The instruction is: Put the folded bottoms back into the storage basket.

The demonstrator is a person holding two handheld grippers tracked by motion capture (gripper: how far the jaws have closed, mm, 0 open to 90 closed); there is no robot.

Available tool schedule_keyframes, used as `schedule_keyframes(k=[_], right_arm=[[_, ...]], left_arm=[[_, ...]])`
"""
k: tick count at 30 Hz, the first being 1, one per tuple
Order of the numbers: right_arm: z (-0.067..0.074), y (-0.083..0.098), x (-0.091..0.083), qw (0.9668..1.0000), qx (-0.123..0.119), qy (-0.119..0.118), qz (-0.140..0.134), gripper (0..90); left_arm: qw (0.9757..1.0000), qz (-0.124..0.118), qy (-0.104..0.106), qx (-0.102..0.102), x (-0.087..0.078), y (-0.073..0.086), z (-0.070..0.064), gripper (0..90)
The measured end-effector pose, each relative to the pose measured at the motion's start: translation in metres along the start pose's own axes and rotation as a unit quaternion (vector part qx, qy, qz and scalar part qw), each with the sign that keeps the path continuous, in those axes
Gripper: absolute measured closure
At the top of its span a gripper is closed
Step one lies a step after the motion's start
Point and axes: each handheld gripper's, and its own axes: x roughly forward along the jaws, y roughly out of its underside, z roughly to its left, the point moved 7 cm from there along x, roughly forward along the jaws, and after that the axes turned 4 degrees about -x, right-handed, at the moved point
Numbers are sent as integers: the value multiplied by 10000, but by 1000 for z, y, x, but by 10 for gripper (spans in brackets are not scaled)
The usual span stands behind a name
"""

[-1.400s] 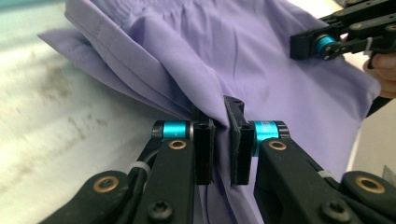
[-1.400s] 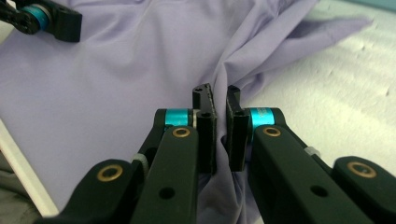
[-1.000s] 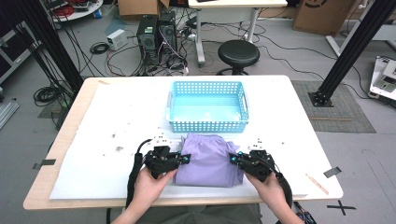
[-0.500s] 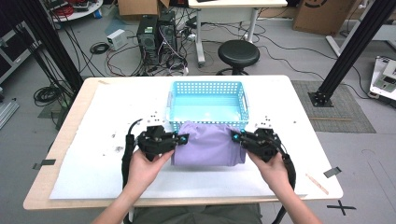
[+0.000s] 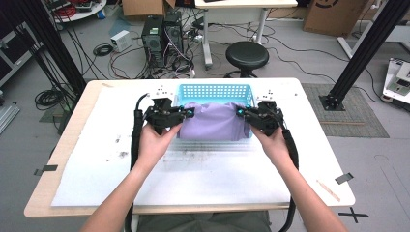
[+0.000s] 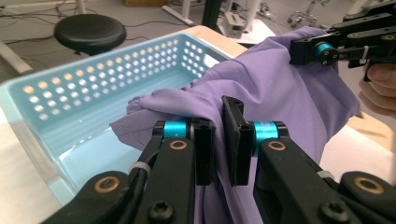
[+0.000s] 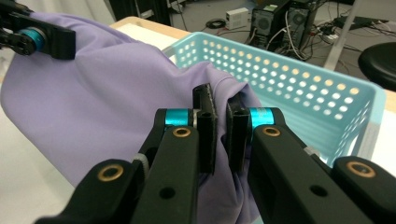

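We have the soft purple cloth garment pinched at both ends and stretched between our two tools, held over the near half of the pale blue perforated plastic basket, which sits on the white-covered counter toward twelve o'clock from us. Our left tongs are nearly closed, with a fold of the fabric caught in the narrow gap between the jaws; our right tongs grip the other end the same way, jaws close together on a bunched fold.

The fabric hangs in a slack belly between the two grips, and its lower part drapes down at six o'clock, seemingly over the basket's near wall. We judge the main risk to be letting go while that hem is outside: the garment would then slide off onto the counter. Each grip is also only a thin pinch, so pulling the tongs further apart could tug the fabric free.
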Motion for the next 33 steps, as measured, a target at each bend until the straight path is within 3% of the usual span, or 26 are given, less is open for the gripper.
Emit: schedule_keyframes(k=[3, 11, 15, 18, 19, 20, 22, 23, 25, 33], right_arm=[[-13, -6, 14, 9999, -64, 107, 38, 868], [-42, -22, 49, 9991, -241, 338, 62, 868], [-53, -27, 66, 9985, -302, 456, 87, 867], [-63, -23, 82, 9976, -262, 580, 284, 848], [-66, -21, 87, 9966, -312, 642, 400, 788], [-70, -17, 91, 9948, -335, 811, 512, 698], [-77, -11, 97, 9929, -229, 931, 702, 586], [-81, -9, 96, 9915, -178, 1060, 739, 553], [-85, -7, 92, 9916, -88, 1040, 759, 554], [-88, -7, 58, 9933, -124, 1070, 426, 509]], left_arm=[[9997, 28, -177, 167, 12, -7, 10, 832], [9989, -4, -461, 87, 44, -18, 42, 832], [9979, 13, -632, 150, 61, -16, 58, 831], [9972, 55, -733, 126, 74, -12, 69, 831], [9965, 69, -808, 185, 77, -10, 72, 824], [9957, 92, -907, 189, 81, -8, 75, 772], [9945, 249, -1017, 21, 87, -1, 83, 546], [9942, 322, -1027, -10, 88, 1, 85, 484], [9926, 358, -1155, 65, 86, 5, 88, 423], [9915, 235, -1221, 384, 60, 10, 85, 387]])
